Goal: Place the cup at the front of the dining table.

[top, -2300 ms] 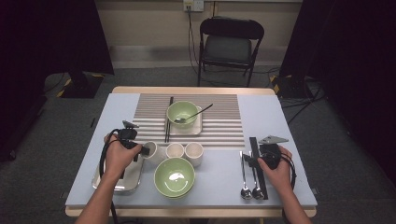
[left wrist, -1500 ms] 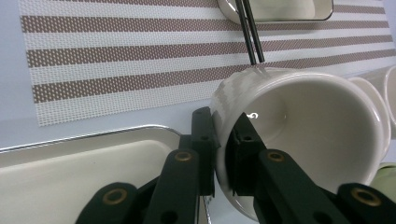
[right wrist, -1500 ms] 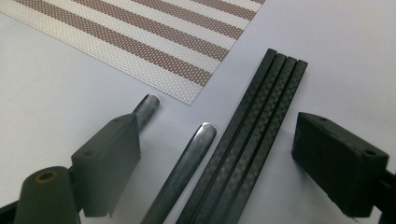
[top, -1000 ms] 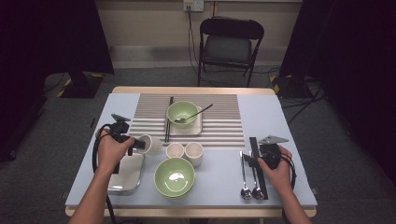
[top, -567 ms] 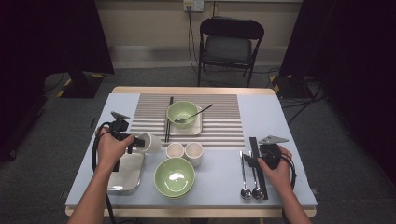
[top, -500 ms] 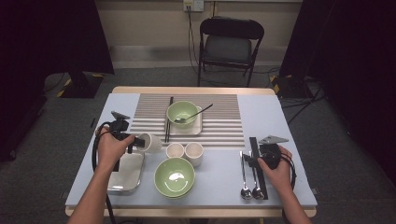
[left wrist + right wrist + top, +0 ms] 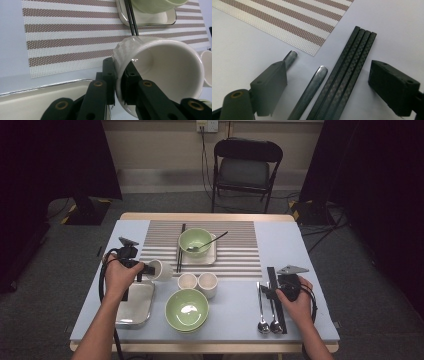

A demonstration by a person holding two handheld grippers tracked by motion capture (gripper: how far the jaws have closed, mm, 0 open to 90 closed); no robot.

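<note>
Holding a white ceramic cup (image 7: pixel 160 75) tipped on its side, left gripper (image 7: pixel 142 268) clamped on its rim: 1 jaw inside, 1 outside. Now lifted off the steel tray (image 7: pixel 134 306) and hanging beyond it, near the striped placemat (image 7: pixel 235 252), likely heading there. Waiting at right, right gripper (image 7: pixel 329 87) spread wide over 2 spoon handles (image 7: pixel 312 87) and black chopsticks (image 7: pixel 347 75).

White ceramic cup (image 7: pixel 161 269), glossy, with a woven relief pattern on its outer wall and an empty interior. It is tipped on its side, mouth facing right, raised above the table near its left edge, beyond the metal tray's far right corner.
</note>
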